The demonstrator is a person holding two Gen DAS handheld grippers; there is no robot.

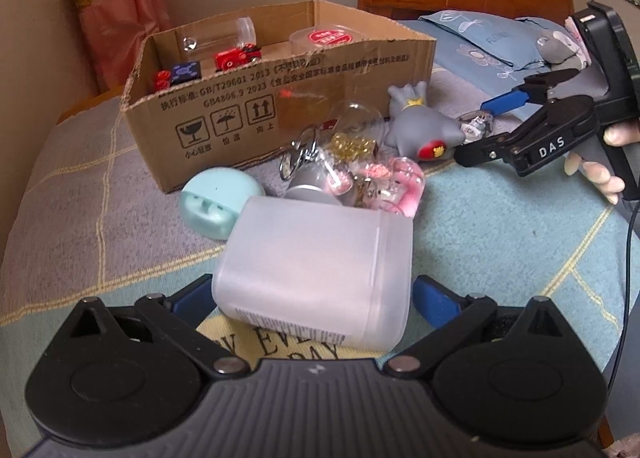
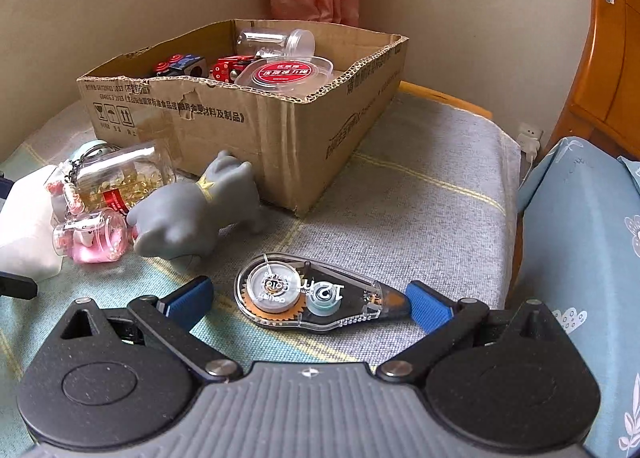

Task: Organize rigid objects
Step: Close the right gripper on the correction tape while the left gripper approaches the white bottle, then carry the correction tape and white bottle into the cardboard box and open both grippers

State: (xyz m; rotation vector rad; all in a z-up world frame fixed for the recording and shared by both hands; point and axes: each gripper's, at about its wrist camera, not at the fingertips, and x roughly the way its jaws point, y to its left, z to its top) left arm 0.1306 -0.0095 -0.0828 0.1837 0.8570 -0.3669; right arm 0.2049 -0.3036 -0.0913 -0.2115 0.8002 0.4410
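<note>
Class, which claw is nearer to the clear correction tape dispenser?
Right. The right claw is open around the correction tape dispenser; the left claw is away across the blanket, straddling the frosted plastic container.

— How's my feed?
— Soft, even daylight, faint shadows. Fisheye bends edges; corners black at 1 and 11 o'clock. The frosted white plastic jar point(image 1: 316, 270) looks slightly blurred.

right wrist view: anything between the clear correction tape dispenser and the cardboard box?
Only bare grey-checked blanket lies between the clear correction tape dispenser and the cardboard box, as the right wrist view shows. The grey rubber animal toy stands off to the left.
</note>
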